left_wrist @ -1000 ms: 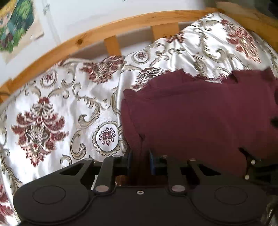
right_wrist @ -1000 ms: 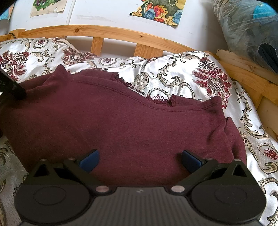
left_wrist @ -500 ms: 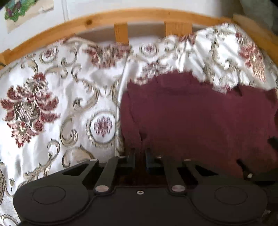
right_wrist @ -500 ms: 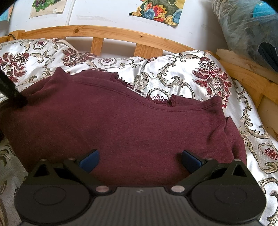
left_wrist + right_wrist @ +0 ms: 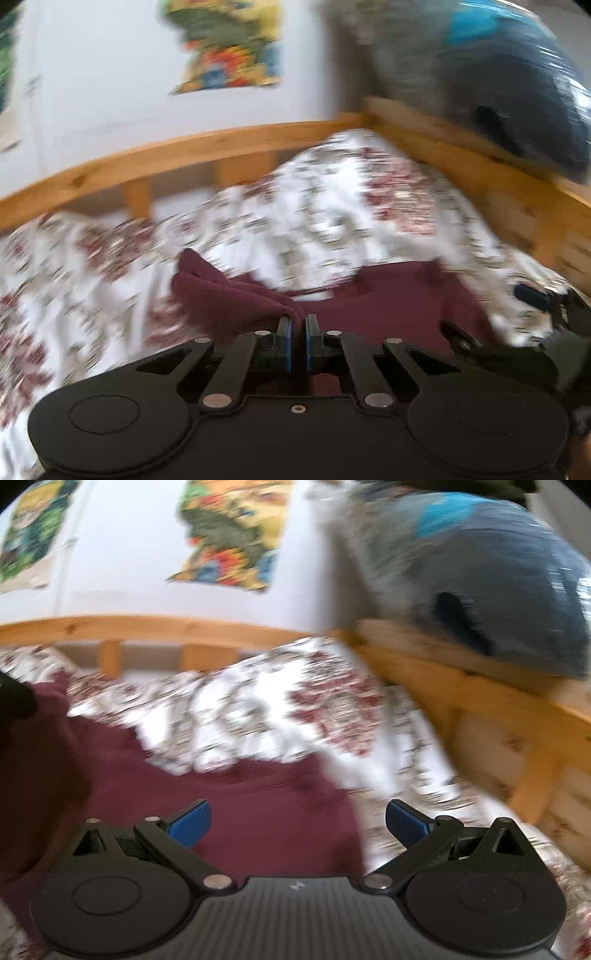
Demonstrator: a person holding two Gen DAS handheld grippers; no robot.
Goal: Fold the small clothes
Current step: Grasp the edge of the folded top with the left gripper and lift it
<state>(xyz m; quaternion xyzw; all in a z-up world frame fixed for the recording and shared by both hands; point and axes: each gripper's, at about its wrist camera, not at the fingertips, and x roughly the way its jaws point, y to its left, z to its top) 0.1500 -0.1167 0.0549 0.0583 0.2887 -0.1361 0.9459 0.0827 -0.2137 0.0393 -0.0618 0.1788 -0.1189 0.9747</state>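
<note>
A maroon knit top [image 5: 388, 306] lies on the patterned bedspread [image 5: 314, 221]. My left gripper [image 5: 297, 321] is pinching a raised fold of the top's left edge, its jaws closing the last bit on the fabric, and the cloth peaks up to the left of the pads. My right gripper [image 5: 297, 821] is open above the top's [image 5: 240, 812] right part, with nothing pressed between its blue fingertips [image 5: 192, 821]. In the left wrist view the right gripper [image 5: 535, 295] shows at the right edge. The left gripper is a dark shape [image 5: 14, 698] at the left edge of the right wrist view. Both views are blurred.
A wooden headboard [image 5: 184, 151] runs along the back and a wooden side rail [image 5: 480, 686] along the right. A plastic-wrapped grey and blue bundle [image 5: 498, 572] rests on the rail. Colourful pictures [image 5: 229, 535] hang on the white wall.
Both grippers have risen and tipped upward, so more wall shows. The left jaws closed tight on the top's edge and lifted it into a fold. The right gripper stayed open.
</note>
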